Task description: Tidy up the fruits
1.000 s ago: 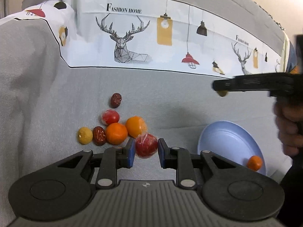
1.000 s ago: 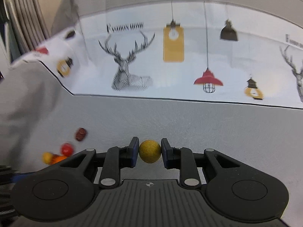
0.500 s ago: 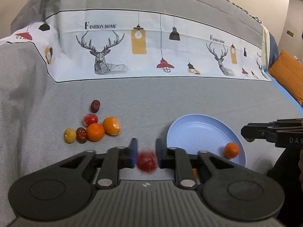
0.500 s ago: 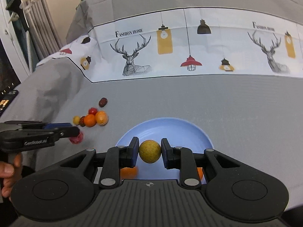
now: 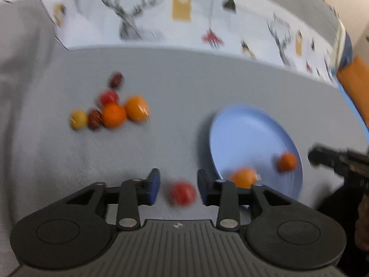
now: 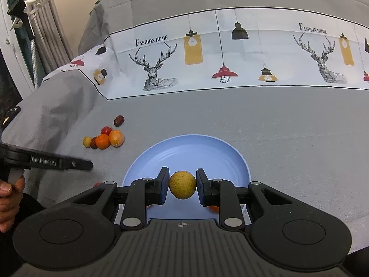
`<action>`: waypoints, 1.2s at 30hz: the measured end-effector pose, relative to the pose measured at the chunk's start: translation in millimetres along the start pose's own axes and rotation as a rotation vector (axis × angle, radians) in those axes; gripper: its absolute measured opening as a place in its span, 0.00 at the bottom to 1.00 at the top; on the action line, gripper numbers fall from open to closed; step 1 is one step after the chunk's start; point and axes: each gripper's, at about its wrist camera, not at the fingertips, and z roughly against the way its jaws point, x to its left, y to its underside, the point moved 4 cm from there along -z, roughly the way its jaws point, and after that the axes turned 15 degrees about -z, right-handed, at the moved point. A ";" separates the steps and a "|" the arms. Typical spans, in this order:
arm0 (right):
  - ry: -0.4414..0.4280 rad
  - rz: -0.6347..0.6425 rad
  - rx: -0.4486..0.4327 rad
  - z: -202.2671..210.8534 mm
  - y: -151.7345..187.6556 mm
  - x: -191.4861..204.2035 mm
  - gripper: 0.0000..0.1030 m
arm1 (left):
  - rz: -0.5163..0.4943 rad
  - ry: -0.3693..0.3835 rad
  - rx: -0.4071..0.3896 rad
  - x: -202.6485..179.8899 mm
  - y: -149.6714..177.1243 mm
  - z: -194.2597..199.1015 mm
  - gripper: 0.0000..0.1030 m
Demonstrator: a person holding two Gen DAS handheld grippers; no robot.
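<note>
Grey bedding with a white printed band of deer and lamps (image 6: pixel 207 53) stretches ahead of me, soft and slightly sagging, so anything round will roll on it. My right tongs (image 6: pixel 182 184) pinch a small round yellow-green fruit (image 6: pixel 182 184) squarely across its middle, both pads pressed on its sides, hanging over the near half of the pale blue round plate (image 6: pixel 219 152). It looks light and firm, with a matt speckled skin that should not slip; a grip across the widest part suits it.

My left tongs (image 5: pixel 177 190) have just been opening, and the small glossy red fruit (image 5: pixel 183 194) sits between the spread pads with a gap on either side, free of both. This view is blurred, so I cannot tell whether it is falling or already on the bedding. It lies just left of the plate's rim, not over it. I judge it soft-skinned and smooth, easily bruised and quick to roll.

Two orange fruits (image 5: pixel 244 177) already lie on the plate. The remaining loose cluster of fruits (image 6: pixel 103 138) waits on the bedding to the left.

Both tongs tilt downward, the left more steeply than the right.
</note>
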 end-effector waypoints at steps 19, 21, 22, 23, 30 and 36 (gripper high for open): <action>0.011 -0.026 0.011 -8.9 5.2 -10.6 0.26 | -0.178 -0.024 0.083 -26.8 -6.7 -42.9 0.46; 0.011 -0.021 0.014 -9.6 6.5 -9.8 0.26 | -0.200 -0.025 0.073 -31.4 -8.5 -46.3 0.44; 0.012 -0.020 0.016 -10.2 6.9 -9.7 0.26 | -0.209 -0.027 0.071 -33.3 -9.1 -48.1 0.44; 0.013 -0.019 0.018 -11.2 6.9 -9.6 0.26 | -0.220 -0.028 0.066 -35.5 -9.5 -49.8 0.43; 0.020 -0.019 0.034 -17.8 8.6 -9.6 0.26 | -0.277 -0.028 0.057 -46.1 -7.4 -55.3 0.32; 0.022 -0.013 0.045 -22.8 10.1 -7.9 0.26 | -0.190 -0.057 -0.015 -31.5 -9.0 -36.3 0.31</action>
